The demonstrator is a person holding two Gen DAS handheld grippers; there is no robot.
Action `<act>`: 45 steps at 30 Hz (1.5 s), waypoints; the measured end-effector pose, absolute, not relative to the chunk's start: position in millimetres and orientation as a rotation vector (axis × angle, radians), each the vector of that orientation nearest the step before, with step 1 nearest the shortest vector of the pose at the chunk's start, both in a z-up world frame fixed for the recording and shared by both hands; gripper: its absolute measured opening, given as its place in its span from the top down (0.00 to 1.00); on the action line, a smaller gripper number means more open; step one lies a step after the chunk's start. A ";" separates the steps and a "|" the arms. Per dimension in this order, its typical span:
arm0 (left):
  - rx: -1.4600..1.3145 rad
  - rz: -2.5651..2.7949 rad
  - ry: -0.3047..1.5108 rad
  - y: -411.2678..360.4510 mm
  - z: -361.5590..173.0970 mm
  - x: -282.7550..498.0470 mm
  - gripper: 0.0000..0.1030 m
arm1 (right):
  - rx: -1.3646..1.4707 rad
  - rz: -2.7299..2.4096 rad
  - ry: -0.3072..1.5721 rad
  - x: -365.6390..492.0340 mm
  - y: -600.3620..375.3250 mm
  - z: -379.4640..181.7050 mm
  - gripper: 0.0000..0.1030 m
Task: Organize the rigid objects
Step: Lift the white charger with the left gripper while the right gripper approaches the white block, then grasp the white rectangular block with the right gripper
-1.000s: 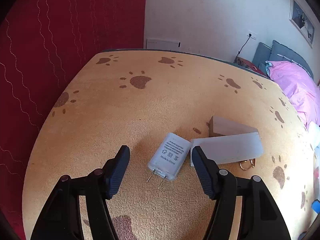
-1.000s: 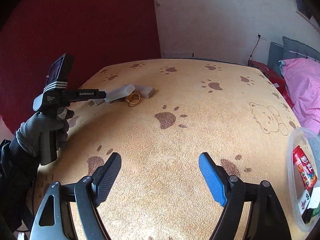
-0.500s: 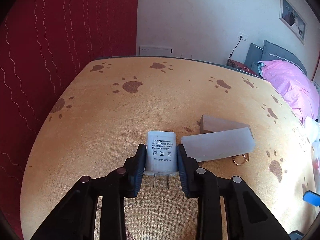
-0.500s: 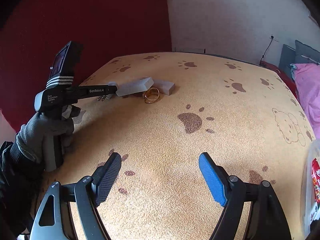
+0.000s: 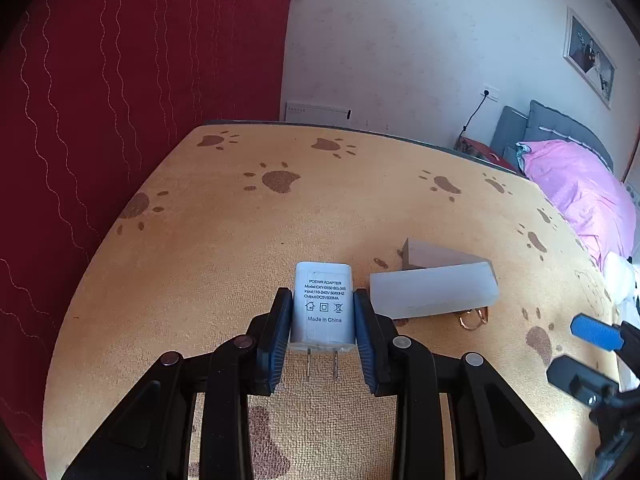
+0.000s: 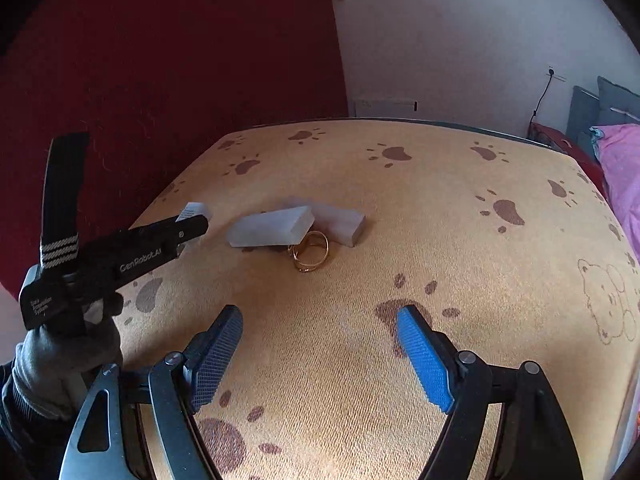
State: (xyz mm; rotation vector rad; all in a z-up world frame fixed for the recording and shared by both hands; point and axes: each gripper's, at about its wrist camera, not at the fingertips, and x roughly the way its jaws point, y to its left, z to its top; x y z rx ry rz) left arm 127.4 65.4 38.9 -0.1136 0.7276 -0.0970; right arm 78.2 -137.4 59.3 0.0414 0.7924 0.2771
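Left wrist: left gripper (image 5: 323, 330) clamped on power adapter (image 5: 323, 306), right gripper (image 6: 320, 354) wide apart, empty.

Change noted: my left gripper (image 5: 323, 330), a second ago spread either side of the white power adapter (image 5: 323, 306), has clamped onto its flanks. My right gripper (image 6: 320, 354) has travelled toward the translucent block (image 6: 270, 227) and gold rings (image 6: 311, 251), fingers unchanged.

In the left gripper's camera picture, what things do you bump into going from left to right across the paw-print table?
Left gripper pinching the white plastic power adapter → frosted white rectangular block → thin gold wire rings → right gripper with its blue pad, at the right edge.
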 end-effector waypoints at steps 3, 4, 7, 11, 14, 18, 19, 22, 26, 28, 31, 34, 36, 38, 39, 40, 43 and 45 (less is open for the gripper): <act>-0.127 -0.093 0.730 69.1 37.4 127.8 0.69 | 0.040 0.227 0.777 96.3 -140.1 60.3 0.19; -0.130 -0.091 0.730 70.1 37.2 128.0 0.69 | 0.041 0.211 0.775 102.5 -141.5 60.2 0.19; -0.142 -0.085 0.728 73.9 36.6 128.2 0.69 | 0.037 0.174 0.771 122.0 -144.3 58.5 0.19; -0.158 -0.075 0.731 78.2 35.3 128.3 0.69 | 0.021 0.142 0.784 146.9 -143.0 52.2 0.19; -0.163 -0.073 0.734 79.9 33.8 128.7 0.69 | 0.000 0.130 0.791 161.4 -140.2 48.0 0.19; -0.168 -0.071 0.740 81.7 31.8 129.8 0.69 | -0.014 0.141 0.796 171.8 -135.9 46.4 0.19; -0.170 -0.070 0.741 82.1 31.5 130.0 0.69 | -0.019 0.150 0.798 171.9 -134.0 46.2 0.19; -0.179 -0.066 0.742 84.7 30.7 130.8 0.69 | -0.055 0.181 0.795 165.3 -125.0 45.6 0.19; -0.190 -0.057 0.742 88.4 30.6 130.9 0.69 | -0.127 0.243 0.790 146.4 -105.8 42.2 0.19; -0.195 -0.053 0.742 90.4 30.8 131.1 0.69 | -0.168 0.265 0.782 135.4 -94.3 40.6 0.19; -0.204 -0.047 0.740 93.0 31.5 130.1 0.69 | -0.216 0.328 0.767 118.1 -78.0 40.9 0.19; -0.209 -0.042 0.740 94.9 31.7 129.9 0.69 | -0.216 0.401 0.764 109.6 -67.1 43.7 0.19; -0.211 -0.041 0.740 95.7 31.6 129.8 0.69 | -0.196 0.458 0.769 109.5 -62.2 45.8 0.19; -0.213 -0.040 0.740 96.4 31.4 129.7 0.69 | -0.186 0.500 0.773 111.6 -56.9 48.1 0.20; -0.215 -0.039 0.741 96.8 31.3 129.9 0.69 | -0.181 0.520 0.775 113.5 -54.7 49.0 0.22; -0.216 -0.038 0.741 97.1 31.3 129.9 0.69 | -0.177 0.537 0.779 115.8 -52.3 49.3 0.27; -0.217 -0.038 0.743 96.6 31.3 129.4 0.69 | -0.173 0.560 0.802 127.3 -47.0 46.6 0.35; -0.215 -0.040 0.743 95.9 31.2 129.3 0.69 | -0.157 0.570 0.828 135.7 -45.9 43.0 0.40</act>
